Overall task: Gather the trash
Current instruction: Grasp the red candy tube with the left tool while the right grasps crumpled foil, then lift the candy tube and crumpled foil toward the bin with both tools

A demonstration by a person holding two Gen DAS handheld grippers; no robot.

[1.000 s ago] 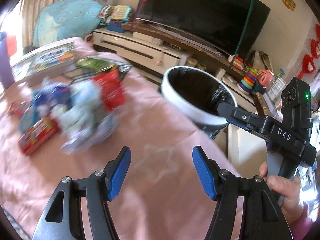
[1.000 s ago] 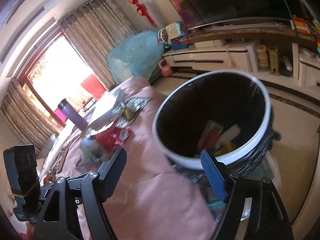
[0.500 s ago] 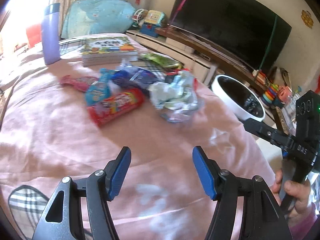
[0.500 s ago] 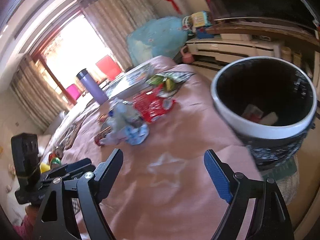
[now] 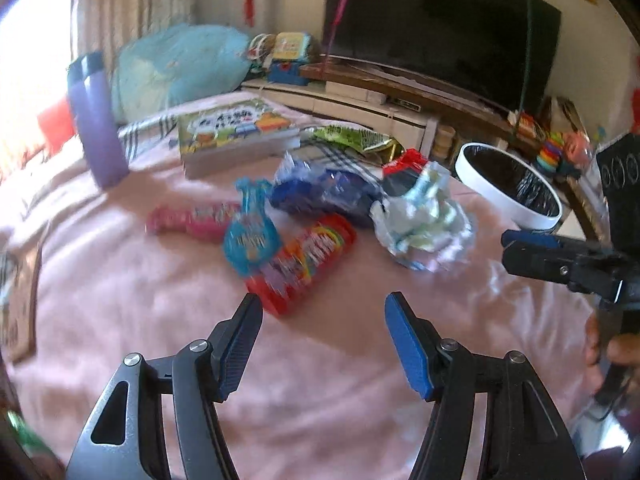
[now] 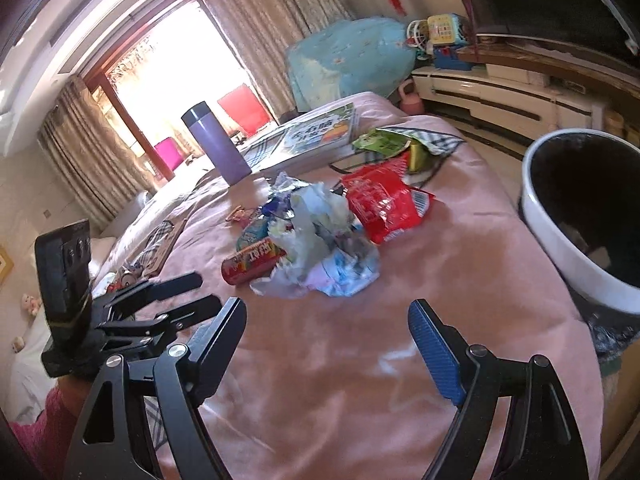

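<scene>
In the left wrist view, the left gripper (image 5: pixel 322 312) fills the bottom of the frame with its blue-padded fingers spread wide and nothing between them, held over a pink cloth (image 5: pixel 120 300). Just above its left fingertip, at centre frame, lies a red snack tube (image 5: pixel 308 256), with a blue wrapper (image 5: pixel 250 240) overlapping its upper left end and a pink wrapper (image 5: pixel 188 220) further left. Right of centre sits a crumpled white wad (image 5: pixel 424 220), touching a dark blue bag (image 5: pixel 328 192) and a red packet (image 5: pixel 404 172) above it. A green packet (image 5: pixel 352 138) lies behind these, beside a book (image 5: pixel 236 132); a purple flask (image 5: pixel 98 120) stands upright at the upper left. The white-rimmed bin (image 5: pixel 508 188) shows at the right edge of the cloth, and the right gripper (image 5: pixel 532 250) pokes in at the far right, too side-on to judge. In the right wrist view, the right gripper (image 6: pixel 326 316) spans the bottom, its fingers held wide apart and empty. The wad (image 6: pixel 320 248) sits at centre frame, the red packet (image 6: pixel 384 204) against its upper right, the tube (image 6: pixel 252 260) at its left. The bin (image 6: pixel 560 240) is at the right edge, well apart from the pile.
</scene>
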